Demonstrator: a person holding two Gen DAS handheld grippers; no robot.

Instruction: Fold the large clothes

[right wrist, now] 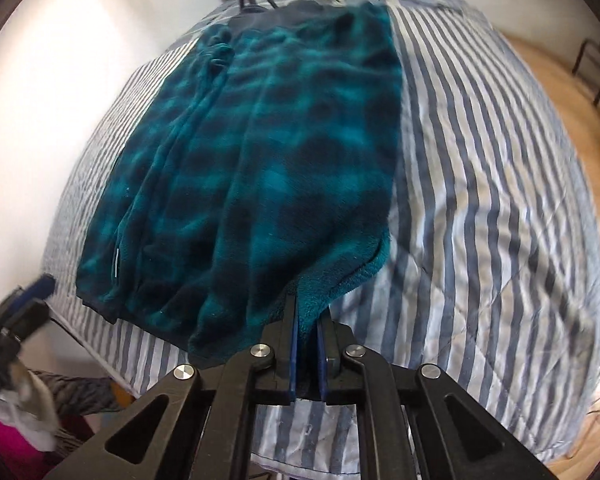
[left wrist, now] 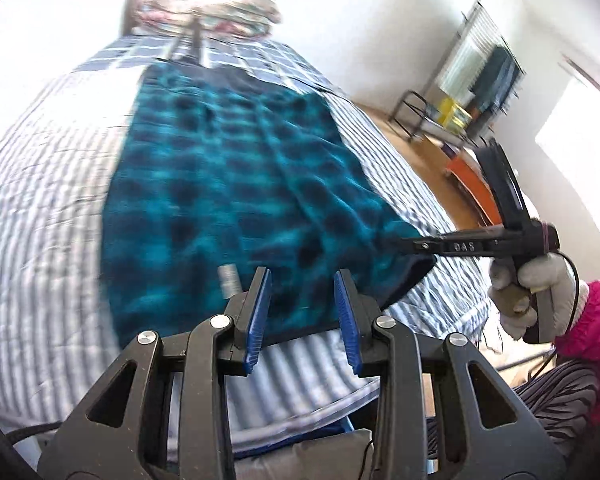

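The right claw [right wrist: 306, 330] is clenched on the near hem corner of the teal-and-navy plaid fleece garment [right wrist: 260, 152], which lies lengthwise on the blue-and-white striped bed quilt [right wrist: 480, 200]. The left claw [left wrist: 302, 312] is released, its blue pads [left wrist: 258, 316] wide apart just above the garment's near hem. Bare quilt runs from the garment's edge toward 3 o'clock in the right wrist view.

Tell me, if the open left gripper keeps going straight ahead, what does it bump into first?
Probably the teal plaid fleece spread on the striped bedcover. The left gripper points over its near hem, with nothing between the open fingers. Depth is hard to judge.
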